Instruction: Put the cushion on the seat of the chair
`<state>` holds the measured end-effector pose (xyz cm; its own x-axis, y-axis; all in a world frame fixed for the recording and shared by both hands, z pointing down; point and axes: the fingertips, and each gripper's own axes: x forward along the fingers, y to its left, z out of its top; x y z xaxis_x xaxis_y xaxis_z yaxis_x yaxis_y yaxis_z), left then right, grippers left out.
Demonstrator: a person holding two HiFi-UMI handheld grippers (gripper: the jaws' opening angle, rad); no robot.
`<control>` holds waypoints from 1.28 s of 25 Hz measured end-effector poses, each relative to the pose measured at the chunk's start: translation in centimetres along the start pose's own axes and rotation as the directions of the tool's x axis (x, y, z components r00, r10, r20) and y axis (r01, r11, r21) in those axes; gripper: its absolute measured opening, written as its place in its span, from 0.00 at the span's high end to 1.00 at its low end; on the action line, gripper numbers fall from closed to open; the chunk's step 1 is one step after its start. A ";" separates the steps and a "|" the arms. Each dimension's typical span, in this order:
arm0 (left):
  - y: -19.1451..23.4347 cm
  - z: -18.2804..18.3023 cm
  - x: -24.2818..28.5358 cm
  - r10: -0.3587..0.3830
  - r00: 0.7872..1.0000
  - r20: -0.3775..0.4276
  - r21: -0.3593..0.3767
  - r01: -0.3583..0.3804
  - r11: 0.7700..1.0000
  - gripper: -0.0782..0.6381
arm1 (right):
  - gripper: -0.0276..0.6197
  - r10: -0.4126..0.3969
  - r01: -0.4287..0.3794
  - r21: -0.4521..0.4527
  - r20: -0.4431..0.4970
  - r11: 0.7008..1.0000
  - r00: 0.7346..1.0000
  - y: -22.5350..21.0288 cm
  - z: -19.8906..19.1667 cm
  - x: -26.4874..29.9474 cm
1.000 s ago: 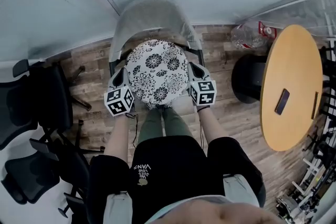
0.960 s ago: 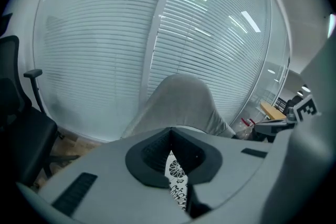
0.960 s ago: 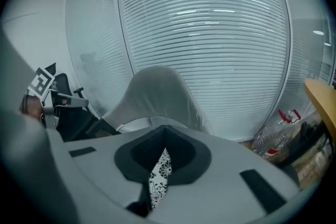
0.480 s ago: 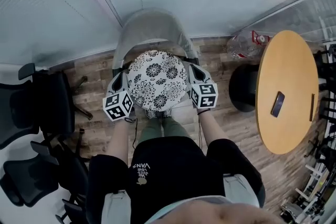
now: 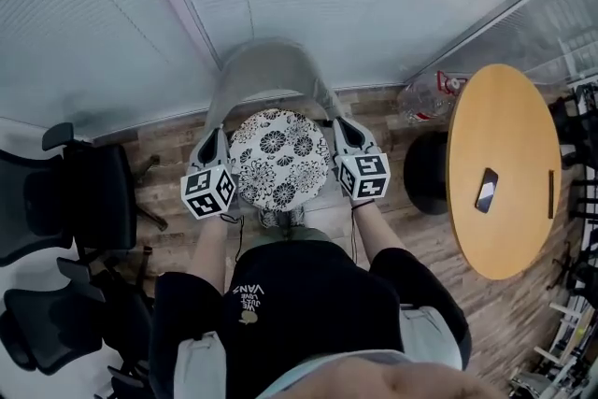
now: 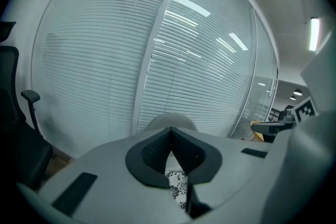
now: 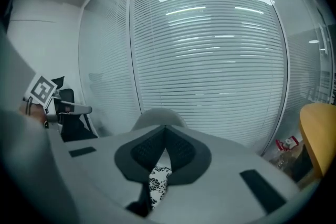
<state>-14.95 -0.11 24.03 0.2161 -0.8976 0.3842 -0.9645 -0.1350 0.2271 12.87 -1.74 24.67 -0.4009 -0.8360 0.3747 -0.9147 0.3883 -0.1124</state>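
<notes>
Basically round cushion, blk/wht floral print.

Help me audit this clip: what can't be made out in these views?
Seat of the chair: head view, hidden under the cushion.
Most of the cushion: both gripper views, blocked by the left gripper and right gripper.
Dark object on the table: head view, too small.

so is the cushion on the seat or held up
Held up: left claw and right claw each pinch an edge of the cushion over the chair.
</notes>
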 end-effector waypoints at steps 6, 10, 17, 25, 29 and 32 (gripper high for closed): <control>-0.7 2.7 -1.6 -0.013 0.998 0.057 0.012 0.013 1.000 0.88 | 0.93 0.011 -0.010 -0.028 0.062 1.000 0.998 0.4 3.4 -1.1; -1.2 4.2 -2.2 -0.019 0.996 0.086 0.022 0.017 1.000 0.88 | 0.93 0.012 -0.010 -0.029 0.094 1.000 0.995 0.4 5.0 -1.7; -1.9 6.8 -3.4 -0.029 0.988 0.154 0.035 0.024 0.999 0.88 | 0.93 0.029 -0.020 -0.058 0.157 0.998 0.987 0.9 7.9 -3.2; -1.6 8.8 -4.8 -0.027 0.978 0.206 0.039 0.020 0.999 0.88 | 0.93 0.031 -0.016 -0.064 0.235 0.998 0.972 1.3 10.9 -4.7; -1.4 10.0 -5.4 -0.029 0.972 0.233 0.046 0.019 0.999 0.88 | 0.93 0.025 -0.008 -0.063 0.267 0.998 0.963 1.2 12.2 -5.2; -1.7 10.8 -5.6 -0.036 0.967 0.251 0.056 0.022 0.998 0.88 | 0.93 0.022 -0.005 -0.062 0.283 0.998 0.959 1.0 12.9 -5.4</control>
<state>-16.16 0.65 11.82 0.2054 -0.9687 0.1393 -0.9664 -0.1782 0.1855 13.50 -1.80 10.68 -0.4193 -0.9027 0.0965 -0.9078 0.4155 -0.0572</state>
